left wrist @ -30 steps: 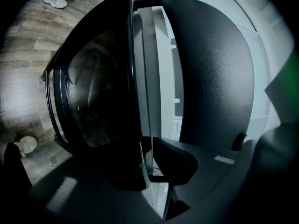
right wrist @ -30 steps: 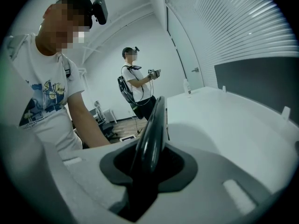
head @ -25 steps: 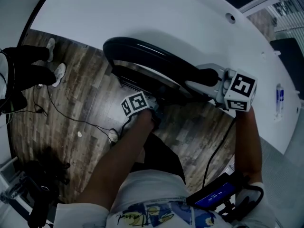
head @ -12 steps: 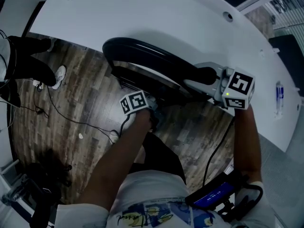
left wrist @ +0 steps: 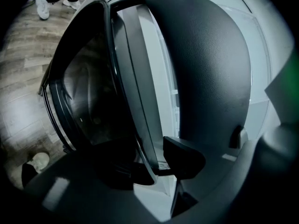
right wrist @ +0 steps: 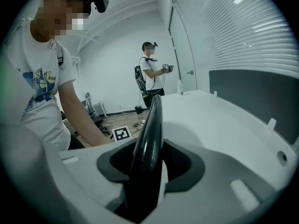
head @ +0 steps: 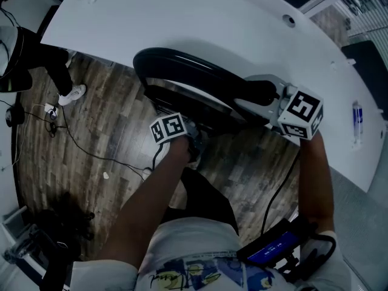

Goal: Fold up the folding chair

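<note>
The black folding chair [head: 200, 80] stands on the wooden floor against the white table, its seat [left wrist: 88, 92] and backrest [left wrist: 210, 69] close together. My left gripper [head: 197, 141] is at the chair's near side. Its jaws have just been opening, and the frame rail [left wrist: 135, 78] runs between them with a thin gap at the right pad [left wrist: 184, 157]. My right gripper [head: 257, 93] straddles the backrest's rim [right wrist: 149, 134]. Its jaws have also just been opening, and the rim stands between them, free of the pads.
The curved white table [head: 212, 17] lies just behind the chair, with a bottle [head: 356, 123] near its right edge. Cables [head: 91, 153] trail over the floor at the left. A bystander's leg and shoe [head: 66, 83] are at the upper left. Another person [right wrist: 150, 76] stands far off.
Both grippers stay at the chair, and their marker cubes have rolled slightly. The bystander at the upper left has stepped further toward the left edge.
</note>
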Available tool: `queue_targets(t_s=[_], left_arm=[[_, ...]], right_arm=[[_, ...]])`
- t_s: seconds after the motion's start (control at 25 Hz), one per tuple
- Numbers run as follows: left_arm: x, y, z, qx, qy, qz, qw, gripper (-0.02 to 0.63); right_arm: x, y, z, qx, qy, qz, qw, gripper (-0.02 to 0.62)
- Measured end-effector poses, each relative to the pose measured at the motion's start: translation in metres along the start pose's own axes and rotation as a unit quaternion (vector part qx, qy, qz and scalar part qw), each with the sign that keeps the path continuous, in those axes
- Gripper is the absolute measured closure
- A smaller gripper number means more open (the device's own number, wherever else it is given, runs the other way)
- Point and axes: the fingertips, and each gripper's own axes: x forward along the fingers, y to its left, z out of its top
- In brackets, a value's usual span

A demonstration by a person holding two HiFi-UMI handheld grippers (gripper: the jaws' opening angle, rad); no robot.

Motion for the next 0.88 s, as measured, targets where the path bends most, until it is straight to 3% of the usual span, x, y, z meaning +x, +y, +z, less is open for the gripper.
queue_targets(t_s=[0.6,0.88], left_arm=[[-0.045,0.001,0.02,0.055,0.003,0.021,0.9983,0.388],[-0.065,-0.011,0.024,0.124,0.024,0.024,0.9917,0.382]], right_arm=[[-0.014,-0.003,0.007,-0.022,0.034,-0.04,0.998,0.423],[-0.029,-0.005,0.021,-0.025,0.025,-0.078,0.996,0.423]])
